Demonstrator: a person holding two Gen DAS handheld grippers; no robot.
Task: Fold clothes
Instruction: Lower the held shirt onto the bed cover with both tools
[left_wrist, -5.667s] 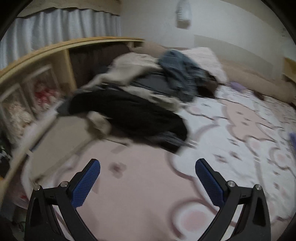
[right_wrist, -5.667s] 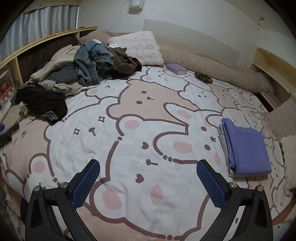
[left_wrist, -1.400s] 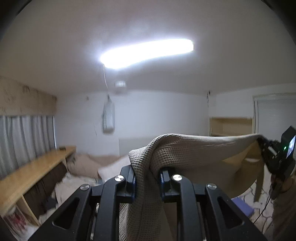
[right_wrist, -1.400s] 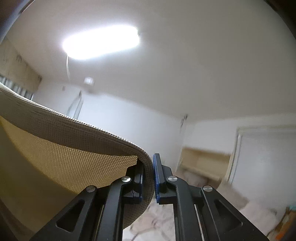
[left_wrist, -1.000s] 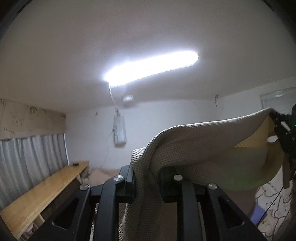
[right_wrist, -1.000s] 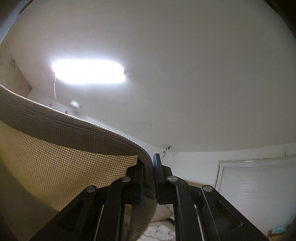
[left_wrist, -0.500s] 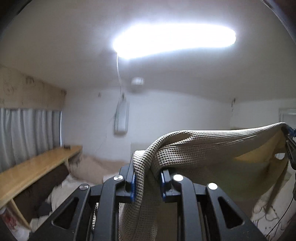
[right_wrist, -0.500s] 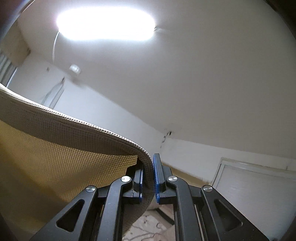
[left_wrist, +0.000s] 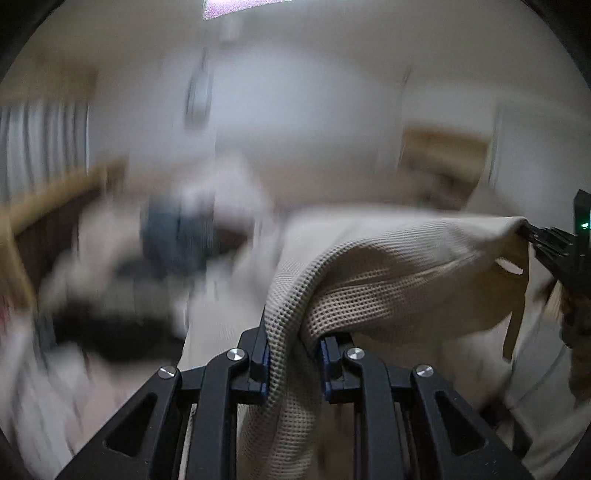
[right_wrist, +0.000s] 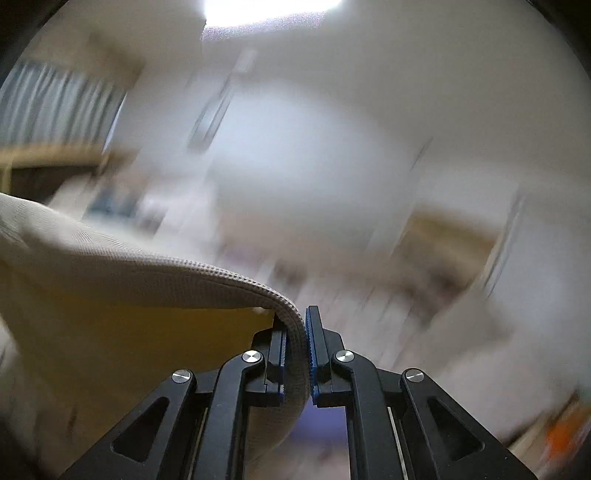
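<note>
A beige waffle-knit garment (left_wrist: 388, 273) hangs stretched between my two grippers. My left gripper (left_wrist: 293, 354) is shut on one bunched corner of it, and the cloth spills over the blue pads and down between the arms. My right gripper (right_wrist: 296, 350) is shut on the opposite edge of the beige garment (right_wrist: 110, 295), which runs off to the left of that view. In the left wrist view the right gripper (left_wrist: 532, 232) shows at the far right, pinching the garment's far corner. Both views are blurred by motion.
Behind the cloth lies the bed with a heap of unfolded clothes (left_wrist: 162, 236), dark and blue among them, at the left. A wooden shelf edge (left_wrist: 55, 195) runs along the left wall. A person's hand (left_wrist: 576, 317) holds the right gripper at the far right.
Both grippers have swung down from the ceiling toward the bed, carrying the beige garment with them. The ceiling light has slid to the top edge and the clothes heap has come into view.
</note>
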